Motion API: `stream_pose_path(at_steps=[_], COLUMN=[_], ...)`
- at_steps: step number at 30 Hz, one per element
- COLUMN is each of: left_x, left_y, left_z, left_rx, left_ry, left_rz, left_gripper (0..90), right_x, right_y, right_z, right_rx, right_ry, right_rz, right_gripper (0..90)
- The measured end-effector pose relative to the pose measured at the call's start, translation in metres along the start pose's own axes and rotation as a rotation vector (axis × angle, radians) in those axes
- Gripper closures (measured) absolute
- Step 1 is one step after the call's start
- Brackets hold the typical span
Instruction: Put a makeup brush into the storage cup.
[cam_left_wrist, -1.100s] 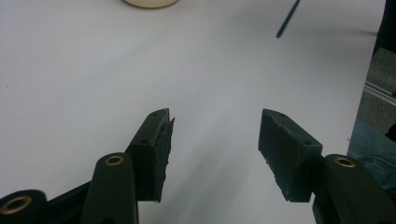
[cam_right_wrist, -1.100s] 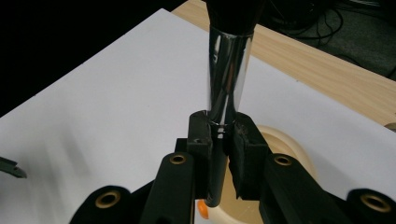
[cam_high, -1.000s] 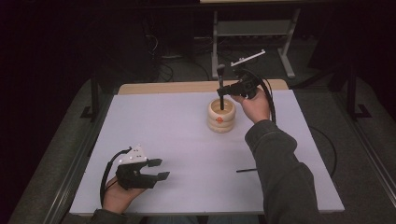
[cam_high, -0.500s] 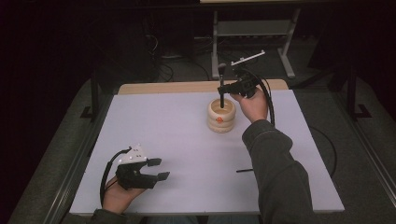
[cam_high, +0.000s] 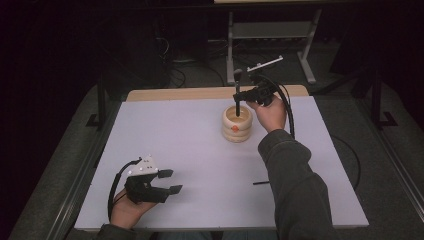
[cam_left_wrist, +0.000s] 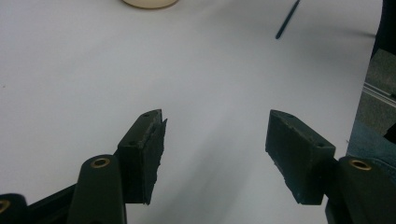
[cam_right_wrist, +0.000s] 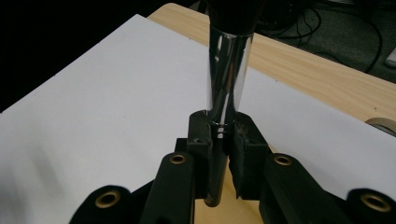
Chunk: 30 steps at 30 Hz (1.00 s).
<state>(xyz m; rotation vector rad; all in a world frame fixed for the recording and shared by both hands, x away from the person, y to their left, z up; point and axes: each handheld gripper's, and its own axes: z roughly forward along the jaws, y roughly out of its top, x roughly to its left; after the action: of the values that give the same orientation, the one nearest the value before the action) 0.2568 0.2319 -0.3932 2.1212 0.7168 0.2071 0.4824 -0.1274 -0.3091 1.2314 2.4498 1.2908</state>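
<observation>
A pale wooden ringed holder (cam_high: 237, 125) stands on the white sheet (cam_high: 175, 130) at the far middle of the table. My right gripper (cam_high: 241, 96) hovers just above it, shut on a black brush-like tool (cam_high: 237, 82) held upright. In the right gripper view the jaws clamp its shiny silver sleeve (cam_right_wrist: 228, 70), gripper (cam_right_wrist: 219, 135); its lower end hangs between them. My left gripper (cam_high: 172, 181) rests at the near left, open with nothing between its fingers, which the left gripper view confirms (cam_left_wrist: 215, 135). The holder's base (cam_left_wrist: 149, 3) sits at that view's top edge.
A thin black stick (cam_high: 261, 182) lies on the sheet beside the right forearm, also visible ahead of the left gripper (cam_left_wrist: 287, 19). A strip of bare wooden tabletop (cam_high: 190, 93) runs along the far edge. Beyond it stand a metal frame (cam_high: 270, 30) and cables on a dark floor.
The right forearm has shifted slightly leftward. The tool stays upright above the holder, and the left gripper has not moved.
</observation>
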Motion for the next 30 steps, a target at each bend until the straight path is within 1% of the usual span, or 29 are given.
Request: stream_pose_path(at_steps=[3,7,10,11,13,14,15,18,20,24,25,26,30], left_x=[0.000,0.000,0.002,0.002,0.000,0.000,0.000,0.000,0.000,0.000,0.001,0.001,0.001], left_y=[0.000,0.000,-0.001,-0.001,-0.001,0.000,0.000,0.000,0.000,0.000,0.000,0.000,0.000], left_z=[0.001,0.001,0.000,0.000,0.000,0.001,0.001,0.000,0.000,0.000,0.000,0.000,0.000], left_rx=[0.004,0.001,0.006,0.007,0.003,0.002,0.002,0.002,0.002,0.003,0.003,0.003,0.011], left_ry=[-0.001,-0.002,0.001,0.000,-0.004,-0.005,-0.006,-0.006,-0.006,-0.006,-0.006,-0.007,-0.005], left_rz=[-0.003,-0.006,0.000,-0.002,-0.012,-0.009,-0.008,-0.008,-0.008,-0.007,-0.010,-0.010,0.001], left_gripper=[35.5,35.0,34.9,34.7,34.6,34.6,34.6,34.6,34.6,34.4,34.4,34.4,34.3], right_x=[0.001,0.002,0.002,0.000,0.000,0.000,0.001,-0.001,-0.001,-0.004,-0.004,-0.004,-0.003], right_y=[0.000,0.000,0.000,-0.001,-0.002,-0.002,-0.002,-0.003,-0.004,-0.006,-0.007,-0.007,-0.008], right_z=[0.003,0.006,0.007,0.008,0.008,0.008,0.008,0.009,0.010,0.011,0.011,0.012,0.015], right_rx=[0.006,0.008,0.007,0.004,0.005,0.004,0.009,0.006,0.010,0.002,0.006,0.002,0.001], right_ry=[-0.001,0.001,0.000,-0.002,-0.001,0.000,-0.002,-0.005,-0.005,0.001,0.002,0.004,0.006], right_rz=[-0.006,0.001,0.006,-0.004,0.001,0.001,0.013,0.001,0.014,0.010,0.024,0.012,0.014], right_gripper=[78.3,78.3,78.3,78.3,78.3,78.3,78.3,78.3,78.3,78.3,78.3,78.3,78.3])
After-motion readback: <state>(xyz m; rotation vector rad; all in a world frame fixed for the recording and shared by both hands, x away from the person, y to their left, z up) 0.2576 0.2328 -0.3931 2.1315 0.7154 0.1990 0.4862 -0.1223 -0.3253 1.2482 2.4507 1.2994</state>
